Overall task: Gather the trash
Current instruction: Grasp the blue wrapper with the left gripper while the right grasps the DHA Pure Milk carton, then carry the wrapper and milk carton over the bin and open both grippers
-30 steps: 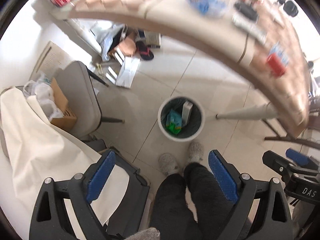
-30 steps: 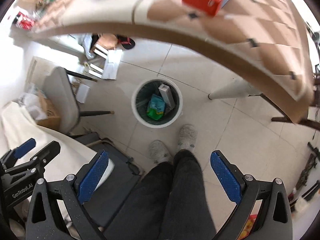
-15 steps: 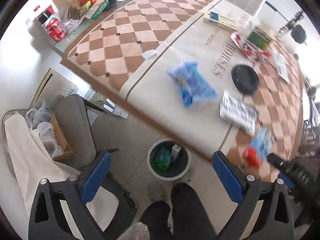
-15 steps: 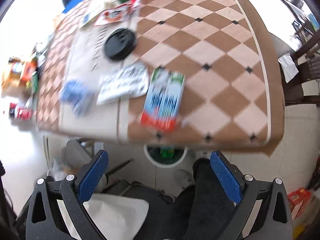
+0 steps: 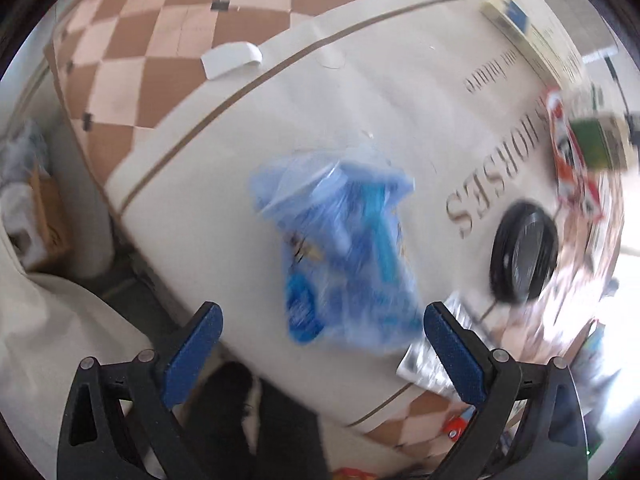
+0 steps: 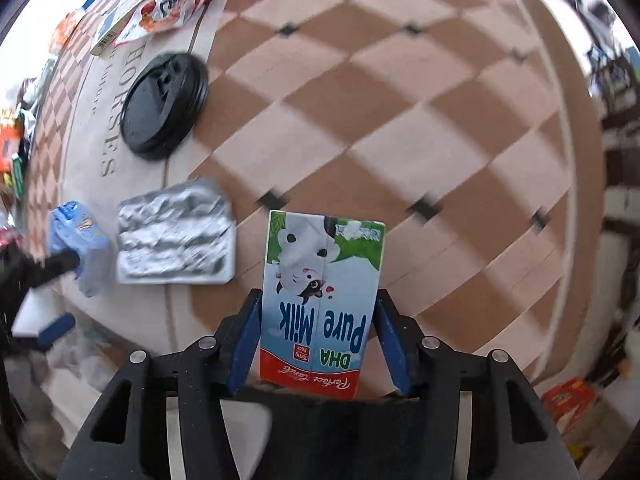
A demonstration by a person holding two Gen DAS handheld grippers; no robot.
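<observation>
Right wrist view looks straight down on a table (image 6: 420, 128) covered by a brown-and-tan checked cloth. The right gripper (image 6: 318, 334) has just been closing, and its blue pads (image 6: 245, 336) now press both sides of a milk carton (image 6: 320, 300) printed "Pure Milk", which lies flat on the cloth near the table's near edge. Whether the carton is sealed or holds anything cannot be told. Just left of it lies a crumpled silver foil tray (image 6: 176, 232), with nothing clearly visible in it. Beyond that, a round black lid (image 6: 164, 106) rests on the cream panel of the cloth beside the lettering "HORSES". Farther off, a red-and-white snack wrapper (image 6: 176, 4) lies by a flat box. At the far left, a blue plastic bag (image 6: 78, 236) shows, with the other gripper's dark finger beside it.

Left wrist view, blurred by motion, has the left gripper (image 5: 318, 344) spread wide above the table, nothing touching its pads (image 5: 194, 344). The blue plastic bag (image 5: 344, 256) lies on the cream panel, in line with the gap between the fingers; it is translucent, with blue packaging inside that is too smeared to name. The black lid (image 5: 524, 258) sits to its right, and a corner of the foil tray (image 5: 430, 364) shows behind the right-hand finger. A small white card (image 5: 232, 58) lies farther up the cloth.
</observation>
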